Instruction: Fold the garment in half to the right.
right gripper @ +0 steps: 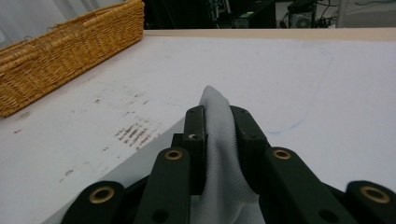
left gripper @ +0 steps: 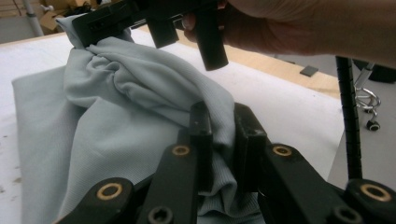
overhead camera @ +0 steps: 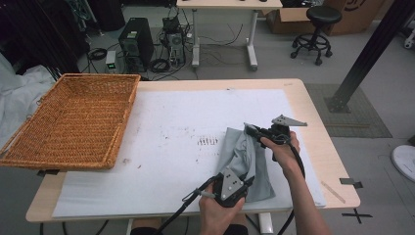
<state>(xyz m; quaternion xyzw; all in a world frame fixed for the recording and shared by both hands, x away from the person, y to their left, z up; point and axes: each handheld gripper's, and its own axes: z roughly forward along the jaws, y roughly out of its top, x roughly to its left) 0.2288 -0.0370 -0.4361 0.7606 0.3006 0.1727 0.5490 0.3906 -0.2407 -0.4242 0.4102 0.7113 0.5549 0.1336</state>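
At the near edge of the worktop (overhead camera: 303, 105), the left gripper (overhead camera: 246, 184) has its jaws closed on a fold of the pale grey cloth (overhead camera: 244, 161). In the left gripper view the fabric is pinched between the two black jaws, with slack bunched above them. This grip anchors the near end of the cloth, which appears intended to let the other hand stretch or lift the far end.

The cloth lies on the right half of the white mat (overhead camera: 171, 132), partly raised off the surface between the two grippers.

Farther out, the right gripper (overhead camera: 249, 129) has its jaws closed on the far corner of the cloth; the right gripper view shows a ridge of fabric standing up between the jaws. Holding two separated points suggests the cloth is being spread for folding or carried.

At the far left, the wicker basket (overhead camera: 73, 122) overhangs the worktop edge, well apart from the cloth, and is a likely destination.
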